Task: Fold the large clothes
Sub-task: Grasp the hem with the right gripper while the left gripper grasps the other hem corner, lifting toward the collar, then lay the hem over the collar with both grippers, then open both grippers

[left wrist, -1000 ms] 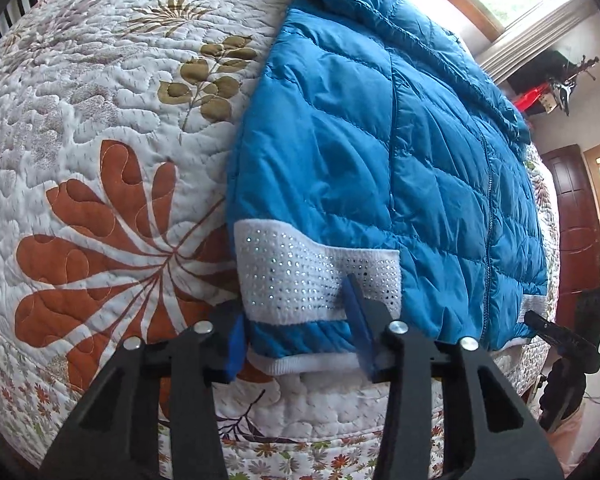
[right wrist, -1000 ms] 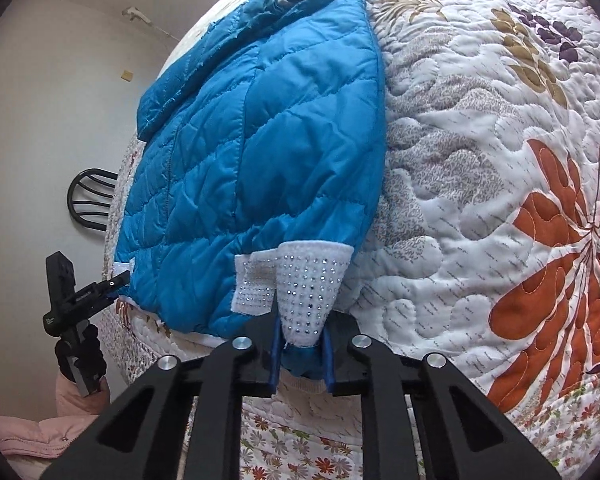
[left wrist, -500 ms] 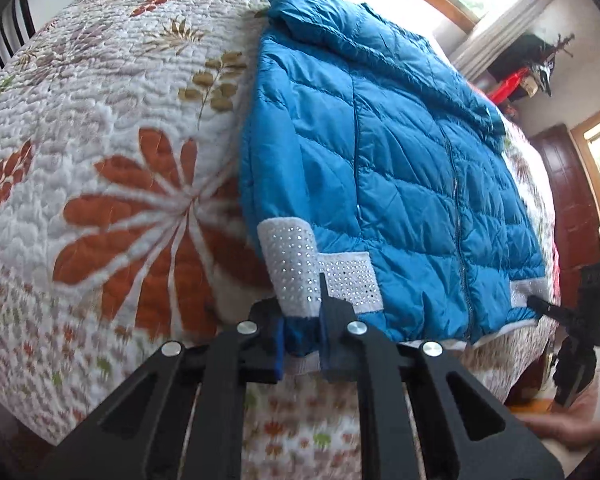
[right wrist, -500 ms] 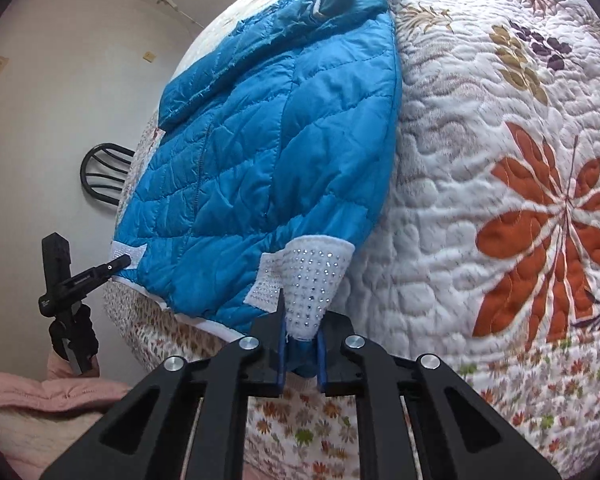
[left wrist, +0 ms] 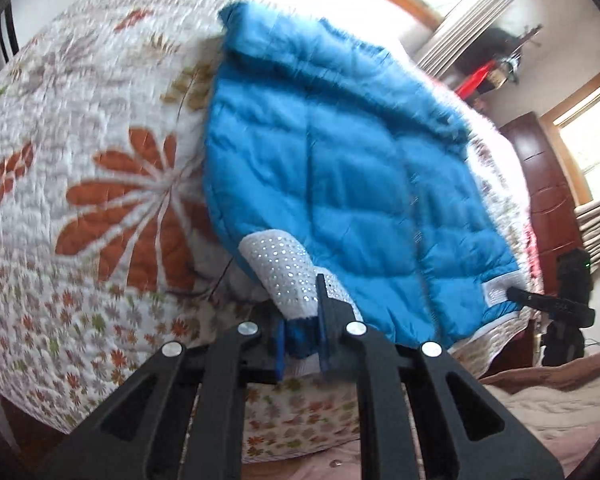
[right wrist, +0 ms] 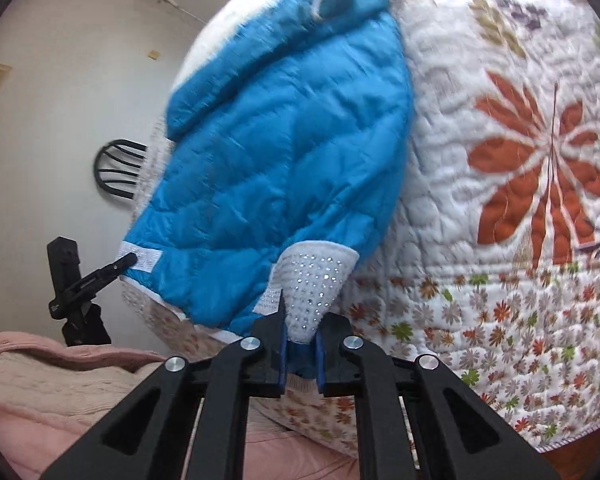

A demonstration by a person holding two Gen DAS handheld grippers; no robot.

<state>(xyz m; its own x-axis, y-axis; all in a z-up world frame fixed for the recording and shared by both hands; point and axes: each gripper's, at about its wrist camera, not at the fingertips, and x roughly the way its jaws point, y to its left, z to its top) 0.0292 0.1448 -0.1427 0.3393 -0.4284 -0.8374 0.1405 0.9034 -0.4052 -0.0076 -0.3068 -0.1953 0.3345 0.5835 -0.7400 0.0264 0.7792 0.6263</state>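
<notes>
A: Where do we have the puffy blue quilted jacket (left wrist: 340, 184)?

B: Spread on the floral quilted bedspread (left wrist: 100, 128), hem lifted.

A: Our tongs?

B: Left gripper (left wrist: 302, 340) and right gripper (right wrist: 300, 354) both clenched on white studded cuffs (right wrist: 316, 280).

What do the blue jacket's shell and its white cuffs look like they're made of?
Blue jacket: smooth, slightly shiny quilted shell, probably nylon or polyester with padding; puffy stitched panels show it. White cuffs: matte knit-like fabric dotted with small shiny studs, probably rhinestones.
</notes>
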